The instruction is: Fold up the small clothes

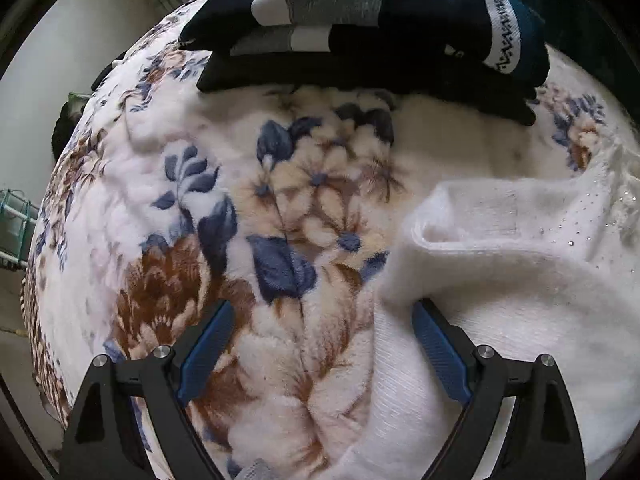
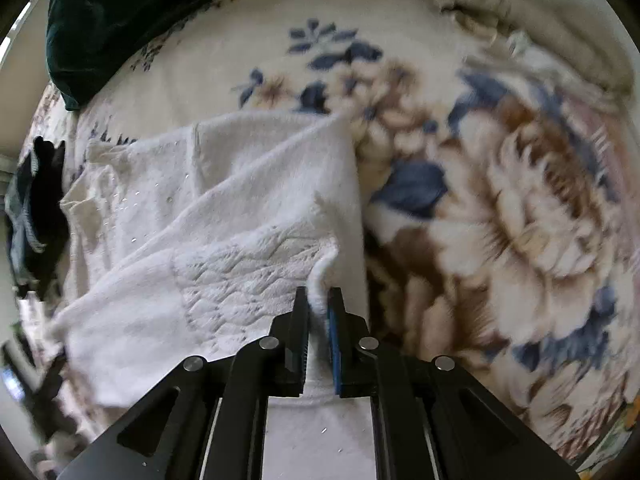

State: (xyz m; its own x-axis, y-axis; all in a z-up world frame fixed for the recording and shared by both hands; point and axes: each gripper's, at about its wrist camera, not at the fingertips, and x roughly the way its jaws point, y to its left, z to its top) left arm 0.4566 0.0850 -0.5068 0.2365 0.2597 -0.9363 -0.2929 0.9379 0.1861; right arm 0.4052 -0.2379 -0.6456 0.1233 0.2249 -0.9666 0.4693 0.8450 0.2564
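Observation:
A white fuzzy sweater [image 1: 508, 276] with small sparkly studs lies on the floral blanket [image 1: 200, 200] at the right of the left wrist view. My left gripper [image 1: 320, 320] is open and empty, its right finger [image 1: 436, 344] at the sweater's folded edge. In the right wrist view the same sweater [image 2: 224, 208] lies partly folded, a sleeve laid across it. My right gripper [image 2: 318, 304] is shut on the sweater's knitted edge and holds it up a little.
A stack of folded dark clothes [image 1: 360, 28] with grey and white stripes sits at the far side of the blanket. A dark green cushion [image 2: 120, 12] lies at the top left of the right wrist view. More dark garments [image 2: 36, 208] lie at the left edge.

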